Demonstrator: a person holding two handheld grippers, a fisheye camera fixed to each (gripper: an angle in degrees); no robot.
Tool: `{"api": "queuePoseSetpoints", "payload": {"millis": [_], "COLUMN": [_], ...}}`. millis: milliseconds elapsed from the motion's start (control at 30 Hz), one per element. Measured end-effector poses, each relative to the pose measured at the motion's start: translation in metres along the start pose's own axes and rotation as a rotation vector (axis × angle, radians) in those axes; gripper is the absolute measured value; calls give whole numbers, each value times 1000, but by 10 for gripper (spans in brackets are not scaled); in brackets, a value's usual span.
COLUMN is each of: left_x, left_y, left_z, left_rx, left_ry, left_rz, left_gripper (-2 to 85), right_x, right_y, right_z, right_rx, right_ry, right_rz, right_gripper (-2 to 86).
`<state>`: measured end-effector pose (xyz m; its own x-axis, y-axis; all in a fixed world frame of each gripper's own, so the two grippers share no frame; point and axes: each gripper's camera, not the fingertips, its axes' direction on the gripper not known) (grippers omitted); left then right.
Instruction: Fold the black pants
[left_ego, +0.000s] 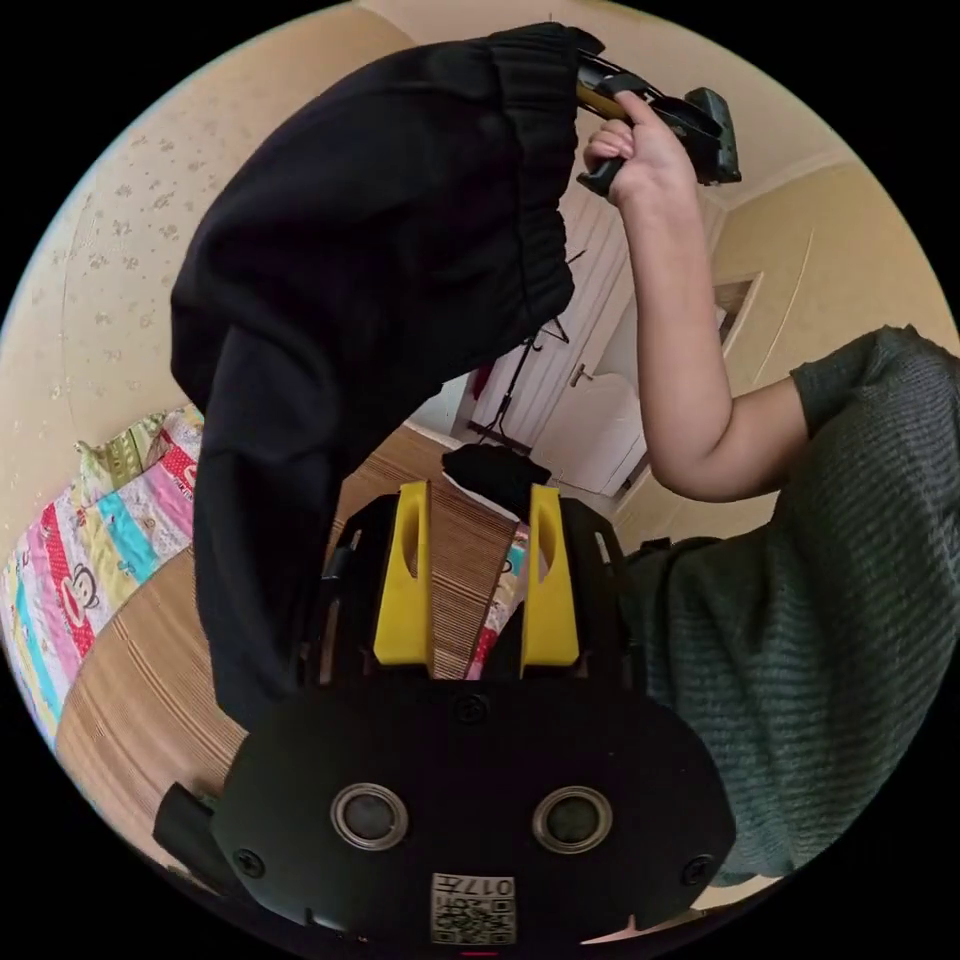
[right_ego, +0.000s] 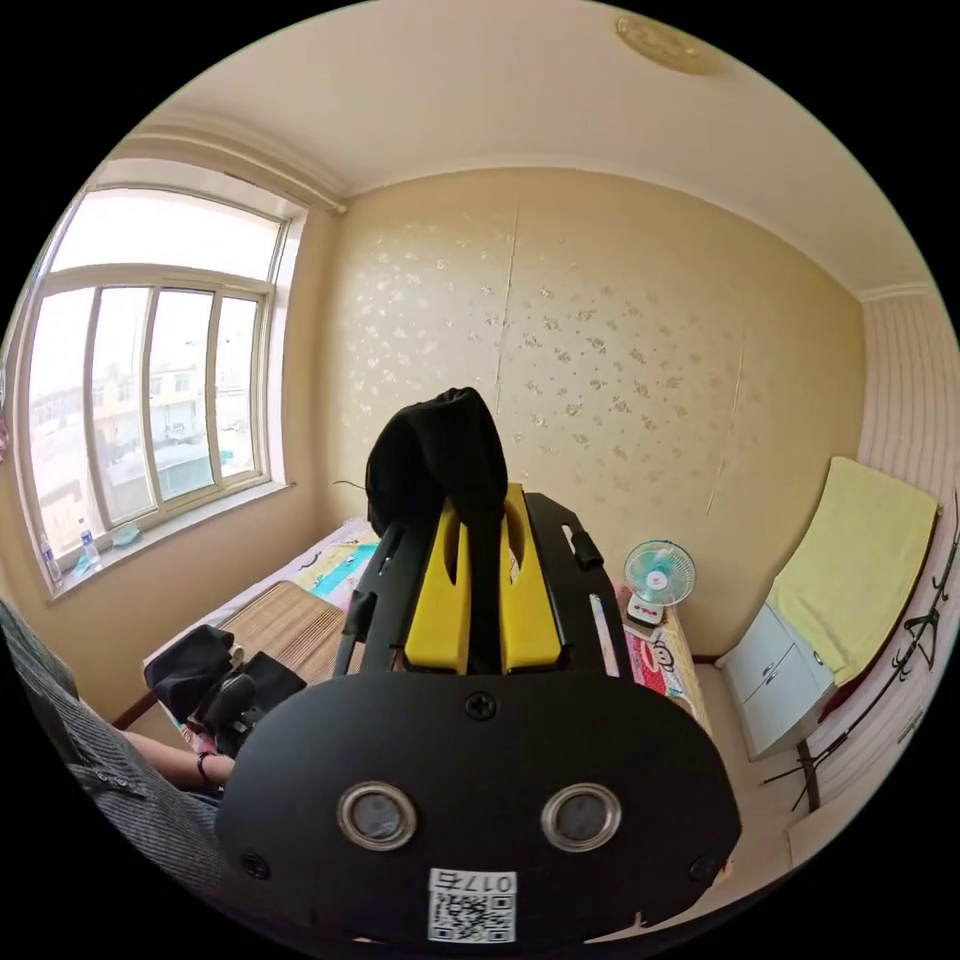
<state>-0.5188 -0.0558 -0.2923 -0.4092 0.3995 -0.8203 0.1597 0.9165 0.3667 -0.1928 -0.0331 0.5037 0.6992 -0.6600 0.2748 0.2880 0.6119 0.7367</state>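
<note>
The black pants hang in the air above the bed. Their elastic waistband is at the top, and the right gripper, raised in a person's hand, is pinching it. In the right gripper view the yellow jaws of the right gripper are nearly together, with a black fold of the pants bulging out above them. My left gripper is lower down and holds a thick black bunch of the pants at its jaw tips, which keeps the jaws apart. The left gripper sits low at the left of the right gripper view, with black cloth on it.
Below is a bed with a woven mat and a colourful cartoon sheet. The person's green sweater is close on the right. A small fan, a white cabinet under a yellow towel, a window and a white door line the room.
</note>
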Motion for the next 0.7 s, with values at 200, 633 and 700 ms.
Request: {"api": "queuePoseSetpoints", "payload": {"millis": [200,633,700], "left_x": [-3,101,105], "left_y": [-35,-45,-54], "left_z": [79,106,114], "left_rx": [7,113,112], "left_ry": [292,-465,-494], "left_rz": [-168,80,71], "left_gripper": [144,175,172], "right_x": [-24,-56,-54], "right_y": [-35,-117,-124], "right_z": [3,109,110], "right_rx": [34,-330,-346], "right_ry": [91,445,429], "right_rz": [-47,-383,-394], "right_gripper": [54,52,52]}}
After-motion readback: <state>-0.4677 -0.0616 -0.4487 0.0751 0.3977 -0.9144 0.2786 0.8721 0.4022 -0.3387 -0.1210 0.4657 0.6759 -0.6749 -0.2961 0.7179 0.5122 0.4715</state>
